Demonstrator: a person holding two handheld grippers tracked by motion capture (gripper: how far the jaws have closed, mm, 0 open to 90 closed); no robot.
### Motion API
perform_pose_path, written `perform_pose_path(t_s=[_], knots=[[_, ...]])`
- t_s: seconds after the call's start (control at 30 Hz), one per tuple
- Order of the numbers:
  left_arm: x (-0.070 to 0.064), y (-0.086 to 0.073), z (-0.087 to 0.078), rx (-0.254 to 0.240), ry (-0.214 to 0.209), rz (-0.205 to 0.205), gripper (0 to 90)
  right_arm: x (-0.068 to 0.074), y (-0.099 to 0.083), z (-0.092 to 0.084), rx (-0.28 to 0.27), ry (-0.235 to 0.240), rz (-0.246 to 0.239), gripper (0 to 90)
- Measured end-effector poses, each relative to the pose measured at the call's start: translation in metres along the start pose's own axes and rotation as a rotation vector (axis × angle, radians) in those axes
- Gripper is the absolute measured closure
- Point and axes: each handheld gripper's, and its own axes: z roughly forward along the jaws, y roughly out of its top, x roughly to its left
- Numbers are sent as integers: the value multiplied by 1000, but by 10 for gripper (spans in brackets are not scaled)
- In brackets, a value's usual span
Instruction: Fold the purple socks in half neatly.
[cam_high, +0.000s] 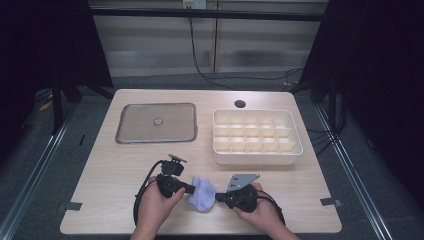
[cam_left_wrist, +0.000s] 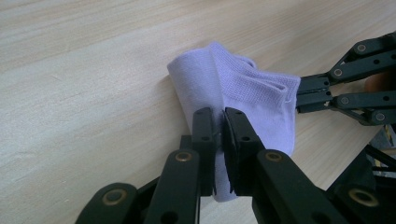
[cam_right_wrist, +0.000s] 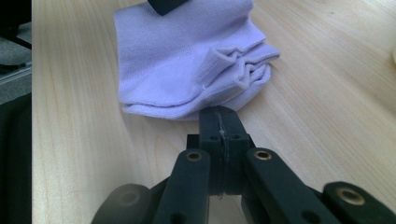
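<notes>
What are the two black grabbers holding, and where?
Both pinch the folded pale purple sock lying on the table: the left gripper grips one edge, the right gripper the opposite edge.

lilac sock (cam_high: 201, 194), 2 hand-held grippers, compartment tray (cam_high: 256, 158)

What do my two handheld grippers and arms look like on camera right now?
Both the left gripper and the right gripper are black, with linkage jaws pinned by brass-coloured rivets. A black cable loops from the left one. The right one carries a grey three-cornered plate. The forearms are bare, no sleeves in view.
</notes>
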Motion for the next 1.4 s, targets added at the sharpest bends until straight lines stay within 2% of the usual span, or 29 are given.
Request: perform_pose_path(t_s=[0.07,0.1,0.27,0.3,0.63,0.97,1.0,1.1,1.17,1.2,1.23,1.4], knots=[[-2,1,0,-7,0,-6,830,0,0,0,1,-1,1,900],[-2,1,0,4,-1,8,825,0,0,0,0,0,1,900],[-5,3,1,7,0,11,826,0,0,0,1,0,-1,900],[-7,3,2,-6,0,-1,824,0,0,0,0,0,0,900],[-11,7,4,36,-7,35,851,0,0,0,1,0,2,900],[-17,9,4,23,-31,36,856,0,0,0,2,0,2,900],[-18,9,4,20,-42,22,857,0,0,0,2,0,-1,900],[-21,10,5,21,-50,38,857,0,1,1,0,-1,-1,900],[-24,11,7,12,-59,32,857,0,1,1,0,-1,0,900],[-24,11,8,25,-62,45,857,0,1,1,0,-1,0,900],[-26,11,9,13,-63,34,857,1,1,1,1,-1,2,900],[-29,13,14,30,-70,54,857,1,1,2,2,-2,2,900]])
